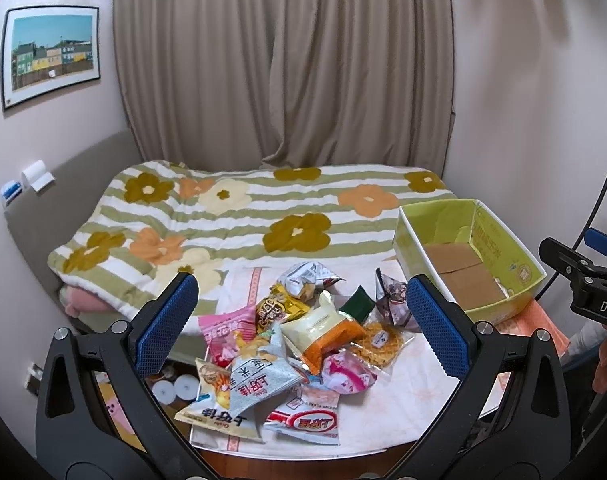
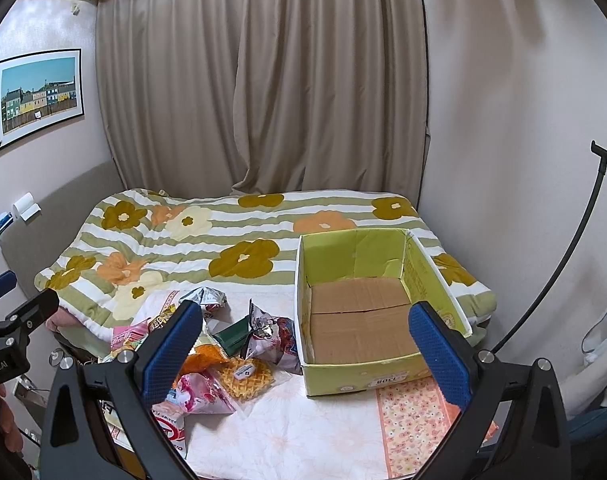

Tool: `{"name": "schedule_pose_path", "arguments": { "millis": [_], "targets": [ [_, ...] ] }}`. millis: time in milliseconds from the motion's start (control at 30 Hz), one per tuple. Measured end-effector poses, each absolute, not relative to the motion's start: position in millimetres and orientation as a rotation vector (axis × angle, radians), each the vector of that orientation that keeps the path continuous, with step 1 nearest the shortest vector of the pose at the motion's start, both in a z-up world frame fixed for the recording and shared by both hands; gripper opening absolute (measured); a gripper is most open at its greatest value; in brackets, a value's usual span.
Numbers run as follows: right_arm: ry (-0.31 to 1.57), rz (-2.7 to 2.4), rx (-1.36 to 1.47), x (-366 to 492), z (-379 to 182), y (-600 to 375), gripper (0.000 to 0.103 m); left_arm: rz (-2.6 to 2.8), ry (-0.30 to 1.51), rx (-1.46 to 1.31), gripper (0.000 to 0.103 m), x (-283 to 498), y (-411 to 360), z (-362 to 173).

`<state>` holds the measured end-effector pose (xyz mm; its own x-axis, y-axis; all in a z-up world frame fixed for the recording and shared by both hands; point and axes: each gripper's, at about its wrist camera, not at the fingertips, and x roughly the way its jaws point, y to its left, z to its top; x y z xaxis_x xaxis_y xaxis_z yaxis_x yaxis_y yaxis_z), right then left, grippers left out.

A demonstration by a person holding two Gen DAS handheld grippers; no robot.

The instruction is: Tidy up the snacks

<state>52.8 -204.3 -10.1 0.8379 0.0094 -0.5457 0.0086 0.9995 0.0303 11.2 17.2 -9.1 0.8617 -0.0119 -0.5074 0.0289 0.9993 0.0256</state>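
Note:
A pile of snack packets lies on a small table with a pale floral cloth. It holds pink, yellow, grey and orange bags and a waffle pack. A green cardboard box stands open and empty at the table's right, also in the right wrist view. My left gripper is open and empty, held above the pile. My right gripper is open and empty, in front of the box, and shows at the right edge of the left wrist view.
A bed with a green-striped flower quilt lies behind the table. Beige curtains hang at the back. A black curved stand rises on the right. White rolls sit below the table's left edge.

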Motion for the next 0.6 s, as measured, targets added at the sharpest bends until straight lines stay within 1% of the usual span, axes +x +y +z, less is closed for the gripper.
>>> {"name": "schedule_pose_path", "arguments": {
  "millis": [600],
  "targets": [
    [0.579, 0.003, 0.032, 48.4, -13.9, -195.2, 0.103, -0.018, 0.543, 0.030, 0.103, 9.4, 19.3, -10.8]
  ]
}}
